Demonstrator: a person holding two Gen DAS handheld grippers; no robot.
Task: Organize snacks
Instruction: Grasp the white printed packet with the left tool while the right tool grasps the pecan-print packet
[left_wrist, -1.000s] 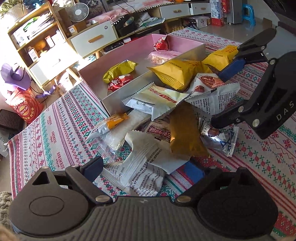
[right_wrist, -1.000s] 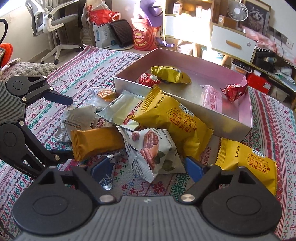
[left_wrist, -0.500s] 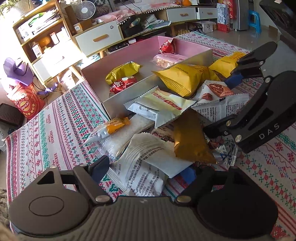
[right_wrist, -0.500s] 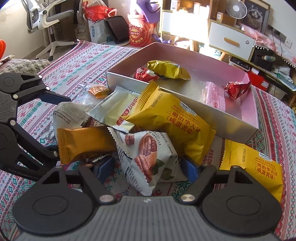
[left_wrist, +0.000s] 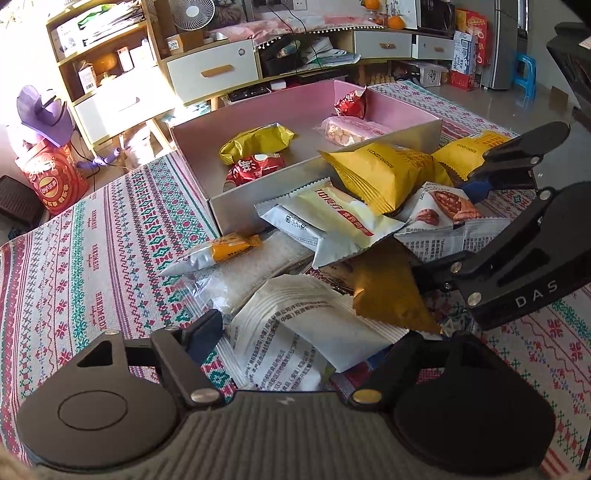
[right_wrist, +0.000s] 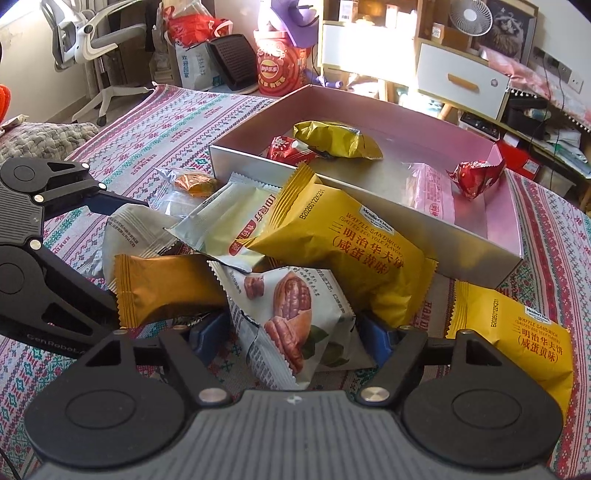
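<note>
Sunlit patterned surface (left_wrist: 122, 236): four snacks are lying in the pink cardboard box (left_wrist: 402, 101) while a dozen-odd packets are waiting outside; both grippers' fingers (right_wrist: 208, 338) are spreading wide, holding nothing.

Snack pile (right_wrist: 280, 258) on cloth (left_wrist: 110, 240), box (right_wrist: 369, 192) behind at twelve o'clock, four packets inside, one packet (right_wrist: 517, 339) at three o'clock.

Strong daylight enters from beyond the shelving (left_wrist: 110, 74), overexposing it; frames sharp, heavy fisheye bending at edges.
</note>
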